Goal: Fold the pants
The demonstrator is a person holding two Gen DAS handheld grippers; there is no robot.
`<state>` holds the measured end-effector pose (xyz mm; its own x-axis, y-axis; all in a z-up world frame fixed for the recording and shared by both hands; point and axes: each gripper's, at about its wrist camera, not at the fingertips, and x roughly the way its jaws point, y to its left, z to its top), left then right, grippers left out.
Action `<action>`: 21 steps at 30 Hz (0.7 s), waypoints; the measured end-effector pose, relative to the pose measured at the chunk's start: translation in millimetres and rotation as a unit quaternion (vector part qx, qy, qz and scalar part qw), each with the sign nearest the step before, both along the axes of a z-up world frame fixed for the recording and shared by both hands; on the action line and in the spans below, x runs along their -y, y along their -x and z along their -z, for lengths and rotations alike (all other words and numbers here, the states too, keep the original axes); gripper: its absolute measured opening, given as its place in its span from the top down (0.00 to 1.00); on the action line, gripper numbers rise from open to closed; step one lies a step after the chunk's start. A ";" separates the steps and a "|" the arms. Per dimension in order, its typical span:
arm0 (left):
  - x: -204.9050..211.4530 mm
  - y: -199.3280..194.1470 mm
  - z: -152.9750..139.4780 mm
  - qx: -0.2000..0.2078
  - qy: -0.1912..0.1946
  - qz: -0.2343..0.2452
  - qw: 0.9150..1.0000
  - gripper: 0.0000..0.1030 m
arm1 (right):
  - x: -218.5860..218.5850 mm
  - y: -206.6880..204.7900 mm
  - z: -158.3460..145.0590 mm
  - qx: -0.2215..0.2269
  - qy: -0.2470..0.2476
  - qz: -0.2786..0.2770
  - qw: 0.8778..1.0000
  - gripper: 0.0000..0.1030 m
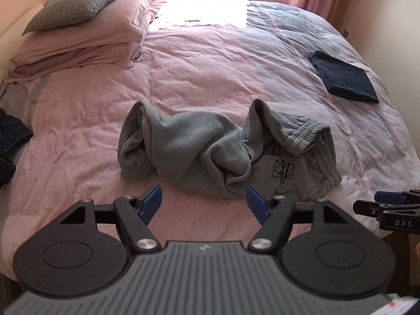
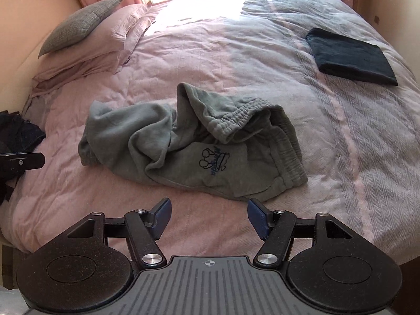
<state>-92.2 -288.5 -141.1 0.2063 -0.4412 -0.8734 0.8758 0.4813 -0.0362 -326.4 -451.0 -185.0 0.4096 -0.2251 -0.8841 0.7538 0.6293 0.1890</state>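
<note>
Grey pants (image 1: 225, 149) lie crumpled on the bed (image 1: 210, 60), unfolded; at six o'clock, left hand-held gripper (image 1: 203, 203) and right hand-held gripper (image 2: 209, 216) both released, empty; all folding remains.

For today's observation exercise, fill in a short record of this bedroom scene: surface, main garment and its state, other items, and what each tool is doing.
Surface: bed with pink quilt
Main garment: grey sweatpants, crumpled, unfolded, printed logo facing up
Folded item: dark cloth, far right on the bed
Pillows: checked pillow on top of pink pillows
Left tool: open, empty, near the sweatpants
Right tool: open, empty, near the waistband end
</note>
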 end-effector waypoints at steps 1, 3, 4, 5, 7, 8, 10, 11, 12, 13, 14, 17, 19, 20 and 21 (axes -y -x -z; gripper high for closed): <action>-2.1 1.1 3.7 -0.003 -0.005 -0.007 1.000 0.34 | 5.2 3.9 5.2 -0.005 -0.003 -0.001 1.000 0.40; -4.5 -0.3 9.0 -0.004 -0.015 -0.018 1.000 0.34 | 16.2 13.2 17.9 -0.014 -0.008 0.007 1.000 0.40; -5.3 -3.1 11.0 -0.003 -0.019 -0.025 1.000 0.34 | 23.0 18.5 23.9 -0.019 -0.013 0.016 1.000 0.40; -6.1 -8.2 12.9 0.001 -0.023 -0.031 0.999 0.34 | 29.3 23.7 30.8 -0.022 -0.017 0.028 0.999 0.40; -6.6 -23.5 17.4 0.010 -0.029 -0.045 0.998 0.34 | 42.3 36.9 45.8 -0.030 -0.025 0.060 0.997 0.40; -5.3 -32.2 19.6 0.015 -0.033 -0.052 0.998 0.34 | 47.7 43.3 52.9 -0.031 -0.030 0.077 0.996 0.40; 1.0 -51.2 23.0 0.027 -0.037 -0.059 0.997 0.34 | 62.5 59.6 65.0 -0.027 -0.049 0.119 0.991 0.40; 4.6 -60.9 25.0 0.033 -0.036 -0.061 0.997 0.34 | 67.2 67.2 71.1 -0.020 -0.059 0.140 0.988 0.40; 9.2 -70.9 27.4 0.036 -0.036 -0.063 0.997 0.34 | 72.5 74.5 75.6 -0.012 -0.068 0.161 0.984 0.40; 14.3 -81.0 30.0 0.037 -0.036 -0.064 0.997 0.34 | 75.8 80.1 79.9 -0.007 -0.076 0.181 0.981 0.40; 20.7 -92.3 32.6 0.035 -0.033 -0.065 0.997 0.34 | 79.4 85.2 83.1 0.000 -0.085 0.200 0.976 0.40; 40.1 -127.2 40.2 0.028 -0.026 -0.069 0.997 0.32 | 84.4 93.7 89.6 0.014 -0.100 0.249 0.963 0.40; 55.5 -148.4 44.1 0.037 -0.026 -0.069 0.997 0.27 | 87.2 92.6 91.7 0.017 -0.102 0.270 0.957 0.40; 63.4 -159.1 46.5 0.042 -0.027 -0.065 0.997 0.26 | 87.9 89.5 92.2 0.016 -0.099 0.279 0.955 0.40; 70.9 -169.3 49.0 0.044 -0.030 -0.061 0.997 0.24 | 90.4 87.1 92.4 0.015 -0.097 0.287 0.953 0.40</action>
<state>77.0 -359.4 -190.2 0.3315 -0.3554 -0.8740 0.8097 0.5826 0.0703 -413.5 -541.4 -277.4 0.2944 -0.2538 -0.9214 0.9556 0.0662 0.2871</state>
